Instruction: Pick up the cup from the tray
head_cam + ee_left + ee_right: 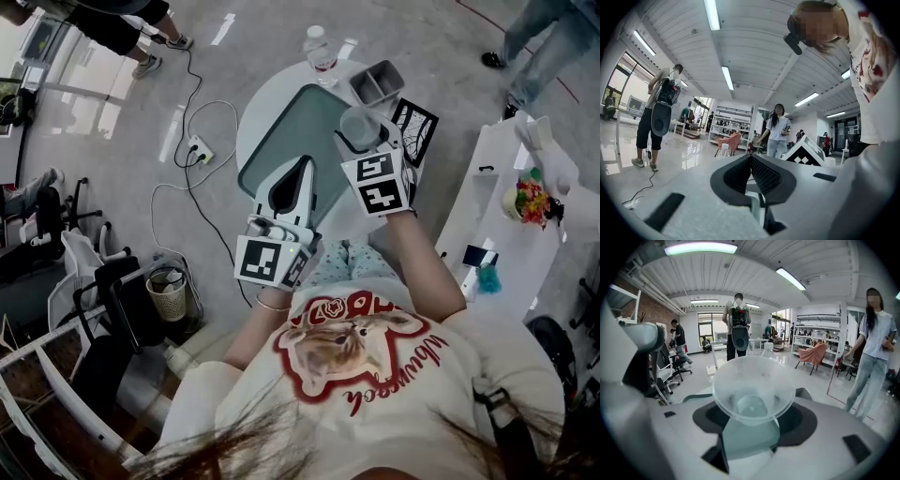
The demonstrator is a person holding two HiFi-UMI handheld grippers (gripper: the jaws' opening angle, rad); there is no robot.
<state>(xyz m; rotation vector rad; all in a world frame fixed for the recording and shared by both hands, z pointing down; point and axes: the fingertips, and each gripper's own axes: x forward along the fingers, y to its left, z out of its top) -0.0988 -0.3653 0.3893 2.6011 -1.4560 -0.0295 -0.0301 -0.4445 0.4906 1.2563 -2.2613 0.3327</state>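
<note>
The right gripper (364,141) is held forward at arm's length, its jaws closed on the lower wall of the single clear cup (752,385), whose mouth is turned back toward the gripper's body. The left gripper (751,159) is drawn nearer the person's body, with its jaws pressed together and nothing between them. One teal tray (291,141) lies on the round table (246,122) ahead of the left gripper. Beyond the right gripper stand one bottle (320,47) and one grey bin (375,82).

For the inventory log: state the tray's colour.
Dull grey-green; the tray shows best in the head view.
</note>
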